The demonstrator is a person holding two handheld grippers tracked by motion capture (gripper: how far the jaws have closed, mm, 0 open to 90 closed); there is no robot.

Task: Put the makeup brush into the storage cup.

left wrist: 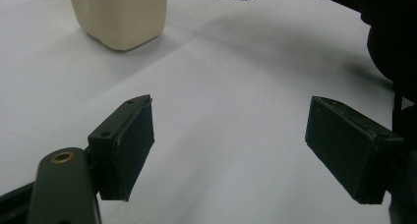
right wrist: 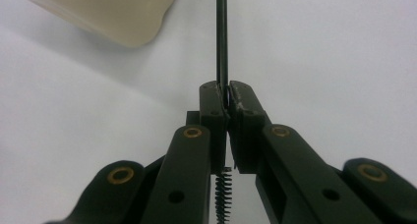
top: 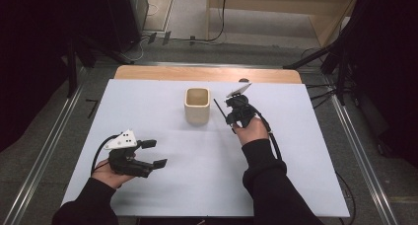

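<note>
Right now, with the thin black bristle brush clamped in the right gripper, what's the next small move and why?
Probably carry the thin black bristle brush a little left until it stands over the open mouth of the cream square cup. The right gripper is shut on the brush's wire stem just right of the cup, and the cup looks empty. The left gripper rests open, apart.

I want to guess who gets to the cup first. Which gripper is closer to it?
Right. The right gripper, holding a thin brush, is just beside the cup, on its right. The left gripper sits open, farther off, near the table's front left.
</note>
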